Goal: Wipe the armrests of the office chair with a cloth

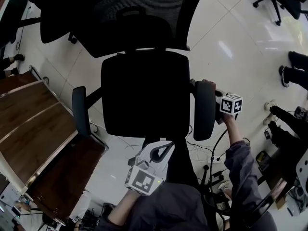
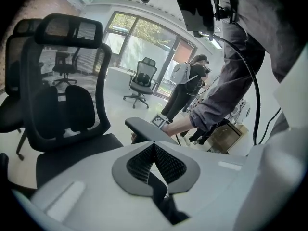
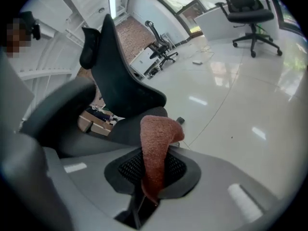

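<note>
Right gripper (image 3: 153, 174) is pinching the cloth (image 3: 156, 143) by the far end of the right armrest (image 1: 204, 110), left gripper (image 2: 155, 163) is hanging clamped on nothing, and I'm guessing that floppy strip is risking folding over and barely touching the pad.

I saw my left gripper (image 2: 154, 154) with its jaws pressed together, nothing between them. The office chair (image 2: 62, 95) filled the 9 o'clock side, its armrest (image 2: 147, 129) sat just above centre, and a second chair (image 2: 142, 81) stood toward 12 o'clock.
</note>
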Demonstrator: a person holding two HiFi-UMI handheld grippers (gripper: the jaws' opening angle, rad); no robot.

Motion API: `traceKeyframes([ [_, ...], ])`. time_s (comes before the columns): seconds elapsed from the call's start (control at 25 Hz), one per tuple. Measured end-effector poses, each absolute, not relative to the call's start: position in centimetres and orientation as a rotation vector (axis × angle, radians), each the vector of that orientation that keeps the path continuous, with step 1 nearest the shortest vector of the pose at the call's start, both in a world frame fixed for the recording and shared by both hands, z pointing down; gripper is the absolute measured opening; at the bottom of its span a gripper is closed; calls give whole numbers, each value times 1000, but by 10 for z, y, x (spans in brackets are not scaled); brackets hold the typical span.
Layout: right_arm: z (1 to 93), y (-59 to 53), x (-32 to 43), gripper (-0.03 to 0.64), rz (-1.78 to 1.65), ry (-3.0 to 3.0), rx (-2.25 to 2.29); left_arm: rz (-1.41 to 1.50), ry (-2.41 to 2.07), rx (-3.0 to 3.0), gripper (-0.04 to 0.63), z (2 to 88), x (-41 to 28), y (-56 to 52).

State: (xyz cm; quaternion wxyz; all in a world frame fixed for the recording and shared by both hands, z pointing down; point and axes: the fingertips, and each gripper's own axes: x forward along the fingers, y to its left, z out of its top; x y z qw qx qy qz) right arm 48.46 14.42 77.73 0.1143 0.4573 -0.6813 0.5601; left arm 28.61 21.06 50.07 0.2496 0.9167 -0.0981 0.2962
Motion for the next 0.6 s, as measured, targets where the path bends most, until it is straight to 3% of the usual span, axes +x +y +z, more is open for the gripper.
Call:
traceKeyframes([
  [0.28, 851, 137, 484, 55, 1700, -1850, 1296, 830, -296, 2469, 15, 507, 284, 209],
  [0.6, 763, 142, 476, 55, 1709, -2042, 1293, 812, -291, 2494, 15, 499, 285, 205],
])
